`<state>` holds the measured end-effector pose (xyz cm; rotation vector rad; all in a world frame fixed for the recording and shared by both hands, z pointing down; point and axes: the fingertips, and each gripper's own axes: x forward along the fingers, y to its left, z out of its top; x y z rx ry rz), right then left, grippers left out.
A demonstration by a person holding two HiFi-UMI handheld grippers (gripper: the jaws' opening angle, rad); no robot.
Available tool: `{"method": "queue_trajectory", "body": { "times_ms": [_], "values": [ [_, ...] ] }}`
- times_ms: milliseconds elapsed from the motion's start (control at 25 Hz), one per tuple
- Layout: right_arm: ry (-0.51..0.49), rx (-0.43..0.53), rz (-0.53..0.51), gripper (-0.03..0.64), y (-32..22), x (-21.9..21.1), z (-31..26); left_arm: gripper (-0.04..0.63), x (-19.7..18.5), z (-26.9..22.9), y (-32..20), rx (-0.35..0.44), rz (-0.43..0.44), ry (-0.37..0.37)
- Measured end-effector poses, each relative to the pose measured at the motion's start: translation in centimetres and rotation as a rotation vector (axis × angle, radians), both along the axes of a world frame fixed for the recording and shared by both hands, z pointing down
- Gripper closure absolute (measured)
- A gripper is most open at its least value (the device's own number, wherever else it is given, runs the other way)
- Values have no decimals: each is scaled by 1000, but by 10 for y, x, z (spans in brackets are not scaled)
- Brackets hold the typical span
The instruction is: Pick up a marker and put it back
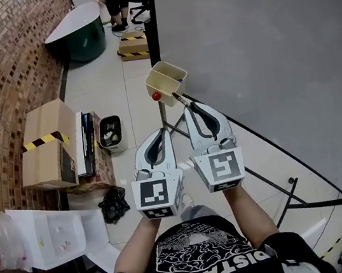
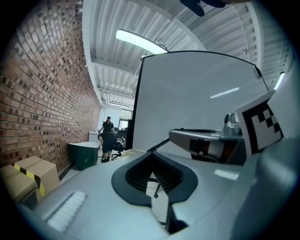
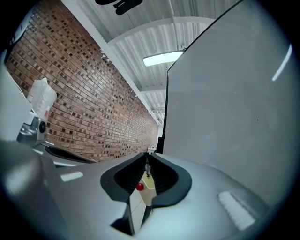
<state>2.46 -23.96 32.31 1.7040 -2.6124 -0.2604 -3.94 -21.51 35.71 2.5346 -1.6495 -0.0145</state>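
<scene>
Your right gripper has its jaws pinched together on the black marker. The marker sticks out past the tips toward the open beige bin; whether it touches the rim, I cannot tell. A red knob sits on the bin's near left corner. The bin hangs at the left edge of the grey board. Your left gripper is just beside the right one, lower, with its jaws closed tip to tip on nothing.

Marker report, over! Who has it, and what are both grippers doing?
Left gripper shut, empty. Right gripper shut on the marker. Marker tip near the cream bin. Nothing seen between them.
</scene>
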Motion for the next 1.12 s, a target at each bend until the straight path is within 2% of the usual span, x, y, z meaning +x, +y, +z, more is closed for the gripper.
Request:
{"method": "queue_trajectory", "body": {
  "times_ms": [400, 560, 880, 1120],
  "values": [
    [-9, 10, 3, 581, 35, 0, -3, 589, -2, -7, 13, 39, -24, -24],
    [2, 11, 6, 581, 40, -1, -2, 589, 1, -8, 16, 46, -4, -36],
    [-1, 2, 10, 581, 40, 1, 1, 589, 3, -4, 15, 71, 2, -16],
    [1, -10, 6, 581, 29, 4, 5, 589, 2, -3, 10, 20, -23, -15]
  ]
}}
